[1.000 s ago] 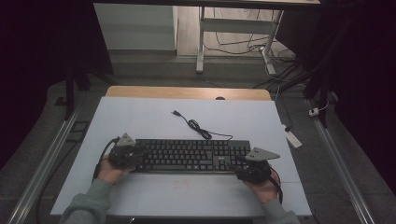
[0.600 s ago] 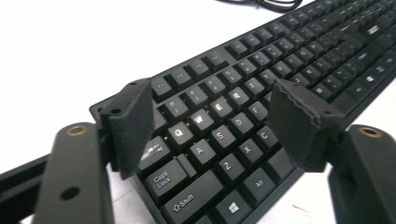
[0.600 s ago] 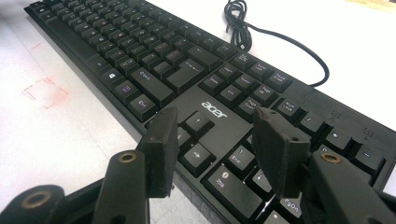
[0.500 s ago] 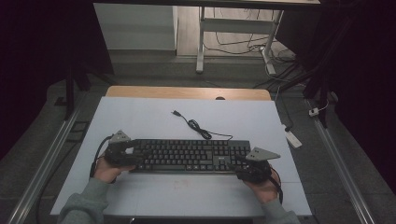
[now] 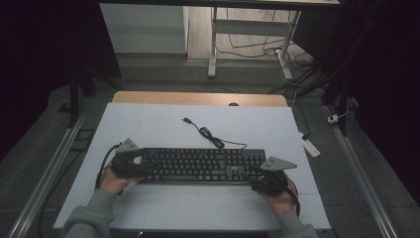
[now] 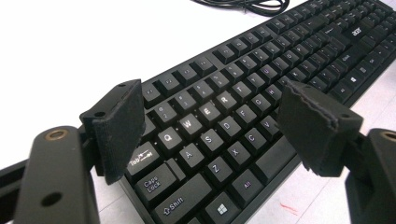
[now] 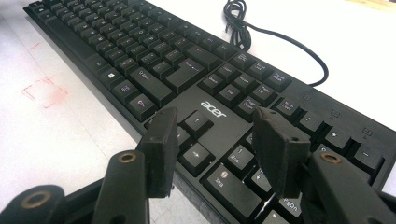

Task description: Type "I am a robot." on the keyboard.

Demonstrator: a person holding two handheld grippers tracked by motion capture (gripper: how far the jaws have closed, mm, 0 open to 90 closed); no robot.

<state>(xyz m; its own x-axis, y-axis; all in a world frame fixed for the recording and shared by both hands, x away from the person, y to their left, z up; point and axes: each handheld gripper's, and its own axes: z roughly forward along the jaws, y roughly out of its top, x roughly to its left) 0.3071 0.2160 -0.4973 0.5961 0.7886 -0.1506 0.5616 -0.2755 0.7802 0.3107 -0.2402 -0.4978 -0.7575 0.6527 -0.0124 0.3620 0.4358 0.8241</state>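
One black keyboard [image 5: 200, 166] lies flat across the near middle of the worktop [image 5: 148, 129], its long side running left to right. Its single cable [image 5: 210, 136] curls away from the far edge and ends in a plug on the bare white surface.

Two hand-held grippers are at work, one in each of the person's hands. The left hand-held gripper [image 6: 215, 119] sits at the keyboard's left end, its jaws spread wide apart above the letter keys and holding nothing. The right hand-held gripper [image 7: 212, 149] sits at the keyboard's right end, its jaws parted over the arrow keys and number pad, also holding nothing.

The worktop is a white sheet with a strip of wood showing along its far edge; faint red marks stain the near part. Grey floor surrounds it, with a metal rail [image 5: 42, 181] on the left and another on the right. One white power strip [image 5: 310, 147] lies on the floor to the right. Beyond, a white table frame [image 5: 213, 42] stands among loose cables in a dark room.
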